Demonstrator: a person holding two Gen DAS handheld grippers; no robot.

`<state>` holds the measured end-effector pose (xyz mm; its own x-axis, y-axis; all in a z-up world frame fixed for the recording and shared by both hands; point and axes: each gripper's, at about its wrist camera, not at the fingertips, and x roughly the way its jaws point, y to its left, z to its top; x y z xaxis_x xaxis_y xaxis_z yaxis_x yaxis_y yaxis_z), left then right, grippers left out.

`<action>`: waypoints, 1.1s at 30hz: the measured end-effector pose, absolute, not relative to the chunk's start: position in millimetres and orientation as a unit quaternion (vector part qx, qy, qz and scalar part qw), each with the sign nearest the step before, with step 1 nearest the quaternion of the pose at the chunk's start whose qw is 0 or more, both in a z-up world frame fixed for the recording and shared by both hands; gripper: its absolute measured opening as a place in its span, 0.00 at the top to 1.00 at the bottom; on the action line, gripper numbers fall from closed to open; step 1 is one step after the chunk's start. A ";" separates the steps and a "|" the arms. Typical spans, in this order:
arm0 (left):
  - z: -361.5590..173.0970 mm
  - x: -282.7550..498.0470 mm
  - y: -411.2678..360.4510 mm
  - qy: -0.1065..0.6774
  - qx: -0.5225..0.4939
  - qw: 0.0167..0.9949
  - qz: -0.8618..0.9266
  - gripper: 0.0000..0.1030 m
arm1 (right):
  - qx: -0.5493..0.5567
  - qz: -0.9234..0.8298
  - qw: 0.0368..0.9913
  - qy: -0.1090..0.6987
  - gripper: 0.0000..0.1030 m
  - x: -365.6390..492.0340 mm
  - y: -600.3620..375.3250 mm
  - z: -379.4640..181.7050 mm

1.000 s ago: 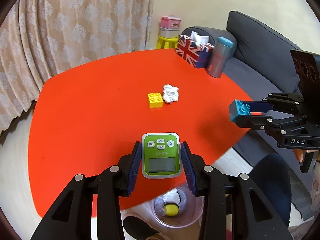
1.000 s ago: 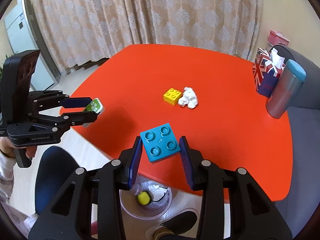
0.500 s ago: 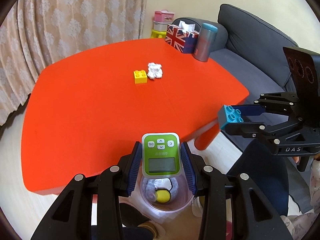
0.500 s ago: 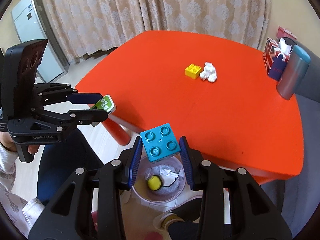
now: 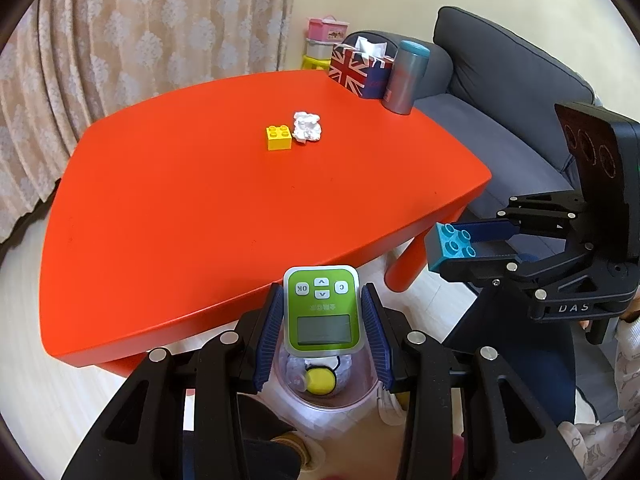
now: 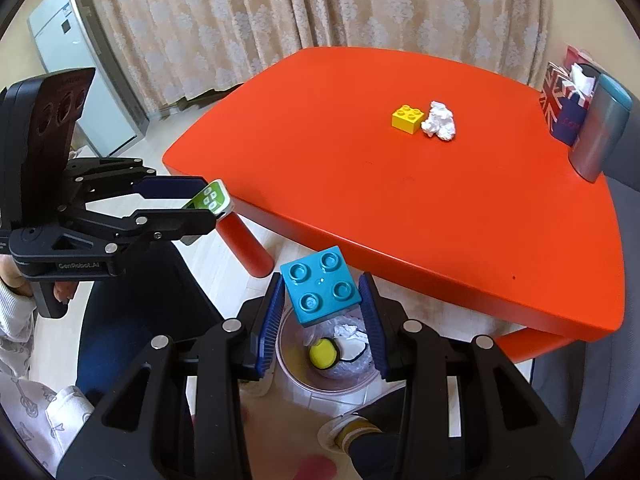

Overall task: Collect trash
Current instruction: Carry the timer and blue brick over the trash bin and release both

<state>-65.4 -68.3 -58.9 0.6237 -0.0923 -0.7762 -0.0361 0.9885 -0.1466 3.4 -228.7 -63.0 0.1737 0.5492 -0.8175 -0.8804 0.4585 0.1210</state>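
My left gripper [image 5: 322,330] is closed on a green timer [image 5: 321,307], its pads pressing both sides, and I hold it above the bin [image 5: 326,390] on the floor, in front of the table [image 5: 200,200] edge. My right gripper [image 6: 321,312] is also closed, on a blue block [image 6: 320,286] which sits a little turned between the pads; it hangs over the same bin [image 6: 326,364]. Inside the bin I see a yellow ball [image 6: 322,354] and some white paper.

On the red table a crumpled tissue [image 5: 307,127] lies just beside a yellow block [image 5: 278,137]; they are touching or almost touching, I cannot tell which. Both are well apart from my grippers. At the far corner of the table stand a flag tissue box [image 5: 358,72] and a grey bottle [image 5: 406,78], next to each other. Behind them is a grey sofa [image 5: 500,80], and a curtain [image 5: 140,32] hangs behind the table.
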 end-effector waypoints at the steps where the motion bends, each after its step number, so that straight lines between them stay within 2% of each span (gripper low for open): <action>1: -59.2 -65.4 -68.5 0.433 -0.074 0.898 -0.016 0.62 | -0.195 0.485 0.739 0.425 0.61 3.6 -228.0 -62.9; 2: -58.8 -64.8 -68.0 0.433 -0.074 0.898 -0.016 0.62 | -0.195 0.485 0.738 0.425 0.51 4.3 -227.0 -62.6; 3: -59.0 -64.5 -68.5 0.434 -0.073 0.898 -0.015 0.62 | -0.195 0.485 0.740 0.424 0.34 4.8 -226.5 -62.1; 5: -58.7 -63.5 -68.7 0.434 -0.074 0.898 -0.015 0.62 | -0.186 0.482 0.745 0.423 0.18 8.0 -227.3 -61.2; 8: -59.0 -62.7 -68.6 0.435 -0.074 0.897 -0.015 0.62 | -0.178 0.470 0.752 0.426 0.10 12.8 -229.5 -61.5; 33: -63.2 -53.4 -82.9 0.442 -0.071 0.893 -0.042 0.62 | -0.158 0.441 0.778 0.418 0.08 25.2 -251.5 -47.4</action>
